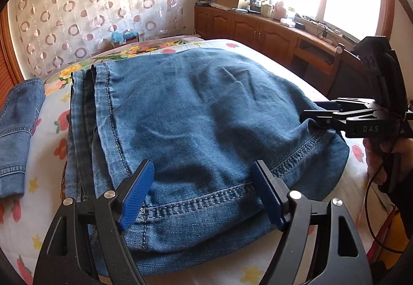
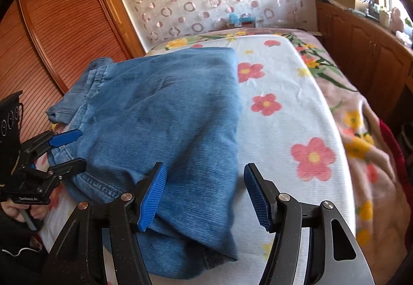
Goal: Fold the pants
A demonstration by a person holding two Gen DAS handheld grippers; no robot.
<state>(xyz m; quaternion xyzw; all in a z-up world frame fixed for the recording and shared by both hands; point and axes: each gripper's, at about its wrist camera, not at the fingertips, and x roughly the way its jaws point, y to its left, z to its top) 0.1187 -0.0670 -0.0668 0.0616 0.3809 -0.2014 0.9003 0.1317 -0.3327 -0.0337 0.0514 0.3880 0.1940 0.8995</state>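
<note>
The jeans [image 1: 196, 114] lie already folded into a compact stack on the floral bedsheet [image 2: 284, 104], both the left gripper [image 1: 202, 193] and right gripper [image 2: 204, 194] gaping empty over them, leaving perhaps only smoothing.

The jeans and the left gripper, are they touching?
Cannot tell. In the left wrist view the left gripper has its jaws open over the hem of the jeans, but no clear contact or gap shows.
</note>
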